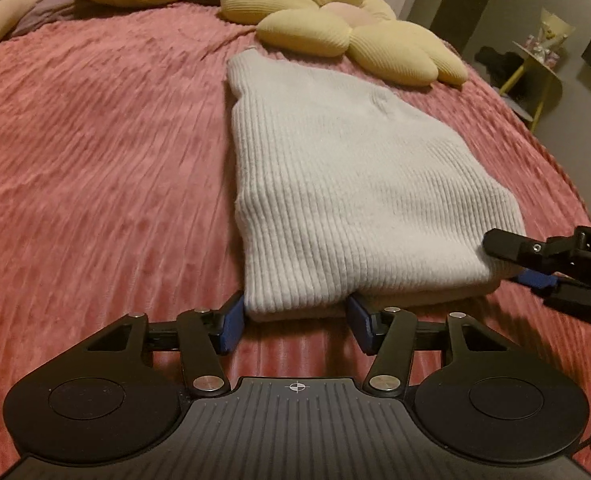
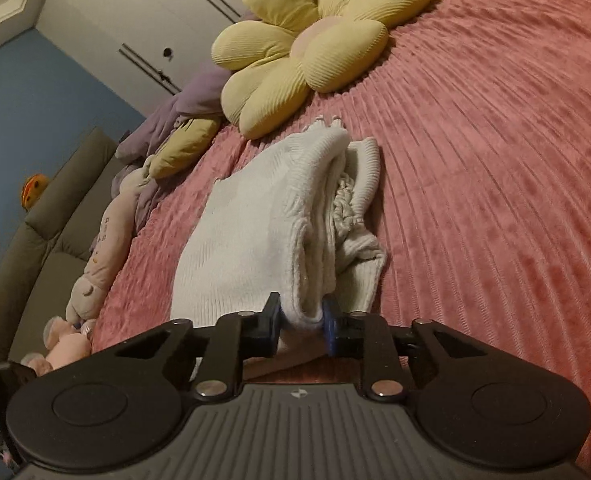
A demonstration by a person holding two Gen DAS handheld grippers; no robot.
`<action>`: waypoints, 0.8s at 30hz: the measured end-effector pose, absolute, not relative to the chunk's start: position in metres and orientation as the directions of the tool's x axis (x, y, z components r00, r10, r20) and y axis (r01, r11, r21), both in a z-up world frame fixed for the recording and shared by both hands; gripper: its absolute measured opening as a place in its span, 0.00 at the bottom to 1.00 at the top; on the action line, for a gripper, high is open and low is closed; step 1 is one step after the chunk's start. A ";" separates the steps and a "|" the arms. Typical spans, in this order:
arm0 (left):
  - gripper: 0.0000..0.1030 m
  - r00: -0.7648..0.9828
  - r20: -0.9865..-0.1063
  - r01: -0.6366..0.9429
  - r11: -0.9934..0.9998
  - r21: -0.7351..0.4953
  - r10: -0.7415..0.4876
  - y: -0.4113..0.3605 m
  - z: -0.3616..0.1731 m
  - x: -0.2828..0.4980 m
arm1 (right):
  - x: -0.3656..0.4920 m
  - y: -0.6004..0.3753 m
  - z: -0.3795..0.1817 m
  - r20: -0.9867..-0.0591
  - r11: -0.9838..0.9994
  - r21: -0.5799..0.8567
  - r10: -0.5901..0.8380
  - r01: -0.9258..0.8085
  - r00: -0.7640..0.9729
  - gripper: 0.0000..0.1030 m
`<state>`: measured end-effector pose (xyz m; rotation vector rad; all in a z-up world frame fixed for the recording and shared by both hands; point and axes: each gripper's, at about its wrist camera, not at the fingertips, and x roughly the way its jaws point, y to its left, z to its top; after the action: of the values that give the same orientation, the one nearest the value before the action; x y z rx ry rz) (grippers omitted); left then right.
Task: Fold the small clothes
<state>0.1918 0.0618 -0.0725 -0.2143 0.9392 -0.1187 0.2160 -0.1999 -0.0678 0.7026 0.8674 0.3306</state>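
On a pink ribbed bed (image 1: 95, 140), 1 folded white knit sweater (image 1: 335, 184) lies between 2 claws. The left claw (image 1: 295, 322) stands wide open, its blue pads on either side of the sweater's near edge without pinching it. The right claw (image 2: 301, 320) is closed on the folded layers at the sweater's near right corner. Farther off lie 1 yellow flower cushion (image 2: 307, 40), 1 purple blanket (image 2: 167, 120) and soft toys (image 2: 103, 236).
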 end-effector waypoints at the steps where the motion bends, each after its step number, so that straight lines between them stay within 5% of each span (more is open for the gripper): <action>1: 0.48 0.588 -0.786 0.002 0.972 -0.237 -0.193 0.063 -0.073 0.193 | 0.219 -0.200 -0.070 -0.584 0.721 0.692 0.536 0.029 0.610 0.28; 3: 0.34 0.588 -0.782 -0.022 0.963 -0.268 -0.204 0.069 -0.071 0.194 | 0.224 -0.199 -0.075 -0.595 0.709 0.703 0.539 0.060 0.596 0.26; 4: 0.23 0.586 -0.782 -0.039 0.957 -0.287 -0.210 0.074 -0.068 0.194 | 0.225 -0.198 -0.074 -0.598 0.708 0.703 0.538 0.067 0.594 0.17; 9: 0.14 0.623 -0.724 -0.101 0.889 -0.448 -0.294 0.101 -0.050 0.183 | 0.220 -0.208 -0.065 -0.448 0.572 0.820 0.630 0.011 0.634 0.15; 14: 0.14 0.572 -0.795 -0.095 0.946 -0.310 -0.203 0.101 -0.055 0.175 | 0.219 -0.200 -0.079 -0.681 0.814 0.577 0.435 0.065 0.588 0.21; 16: 0.14 0.566 -0.808 -0.116 0.955 -0.272 -0.161 0.106 -0.054 0.172 | 0.213 -0.198 -0.072 -0.689 0.847 0.531 0.409 0.032 0.598 0.26; 20: 0.22 0.642 -0.748 -0.157 0.925 -0.345 -0.170 0.123 -0.028 0.180 | 0.206 -0.202 -0.038 -0.626 0.869 0.495 0.364 -0.009 0.690 0.44; 24: 0.60 0.682 -0.719 -0.130 0.945 -0.299 -0.134 0.100 -0.015 0.221 | 0.226 -0.179 -0.014 -0.592 0.914 0.396 0.327 -0.088 0.736 0.43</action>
<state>0.2210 0.0997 -0.0153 -0.3420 0.8252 -0.0021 0.2256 -0.1786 -0.0144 0.3569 0.7103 0.2335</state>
